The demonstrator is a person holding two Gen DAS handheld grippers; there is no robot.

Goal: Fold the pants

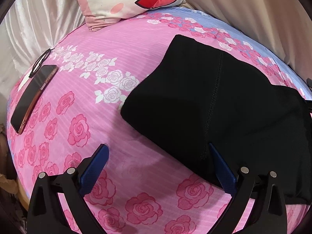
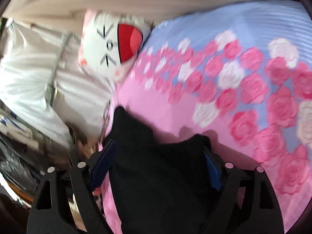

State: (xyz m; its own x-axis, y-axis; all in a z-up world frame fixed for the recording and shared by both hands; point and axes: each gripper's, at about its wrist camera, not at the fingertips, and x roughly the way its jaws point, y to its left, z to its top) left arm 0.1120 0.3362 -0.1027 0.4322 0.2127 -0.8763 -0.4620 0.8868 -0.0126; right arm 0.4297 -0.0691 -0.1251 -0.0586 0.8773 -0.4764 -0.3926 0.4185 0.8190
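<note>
Pants (image 1: 210, 105): black, soft knit, folded flat, seamed.

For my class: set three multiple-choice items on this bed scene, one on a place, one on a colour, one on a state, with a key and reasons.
1. Where does the phone lie?
A. on the pants
B. on the bedsheet, apart from the pants
C. on the cushion

2. What colour are the pants?
A. black
B. white
C. red

3. How does the left gripper stand?
A. shut on the phone
B. shut on the cushion
C. open

Key: B, it rests on pink sheet at the bed's edge; A, the folded cloth is black; C, its fingers stand wide apart, clamping nothing.
</note>
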